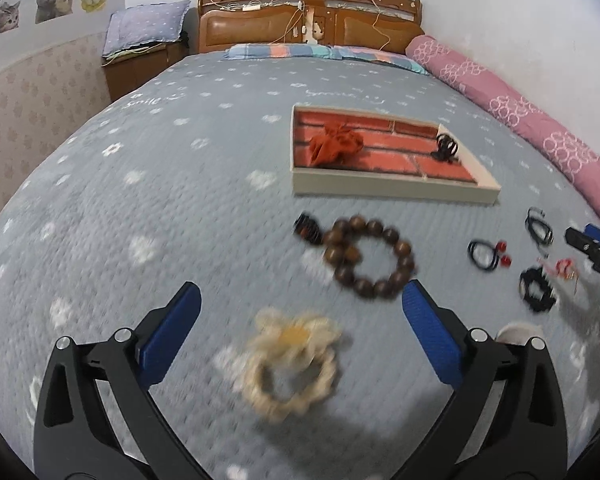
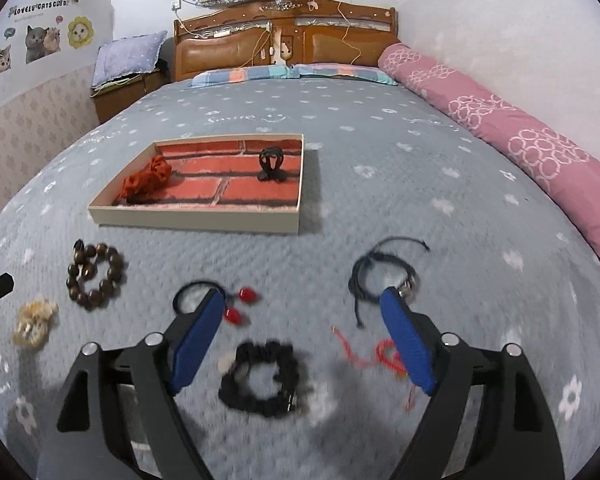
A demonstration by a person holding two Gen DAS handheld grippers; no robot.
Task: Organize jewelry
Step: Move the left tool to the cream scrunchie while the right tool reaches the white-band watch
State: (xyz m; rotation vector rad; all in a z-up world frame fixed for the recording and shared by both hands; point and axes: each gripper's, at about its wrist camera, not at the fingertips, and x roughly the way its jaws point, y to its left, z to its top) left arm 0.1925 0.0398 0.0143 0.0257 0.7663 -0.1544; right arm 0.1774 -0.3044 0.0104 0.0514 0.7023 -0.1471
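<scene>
A shallow tray (image 1: 392, 191) (image 2: 196, 219) with a brick-pattern floor lies on the bed. It holds an orange scrunchie (image 1: 334, 145) (image 2: 146, 179) and a black hair claw (image 1: 445, 147) (image 2: 271, 164). My left gripper (image 1: 300, 300) is open above a cream flower scrunchie (image 1: 292, 364) (image 2: 34, 322), with a brown bead bracelet (image 1: 370, 262) (image 2: 95, 276) just beyond. My right gripper (image 2: 302, 296) is open above a black scrunchie (image 2: 262, 378). Around it lie a black hair tie with red beads (image 2: 220, 300) (image 1: 488, 256), a dark cord bracelet (image 2: 384, 276) (image 1: 539, 226) and a red string (image 2: 380, 354).
The grey quilted bedspread (image 1: 160, 200) covers the bed. A rolled pink blanket (image 2: 520, 144) runs along the right edge. A wooden headboard (image 1: 308, 20) and a nightstand with a pillow (image 1: 144, 40) stand at the back. A small black clip (image 1: 308, 228) lies by the bead bracelet.
</scene>
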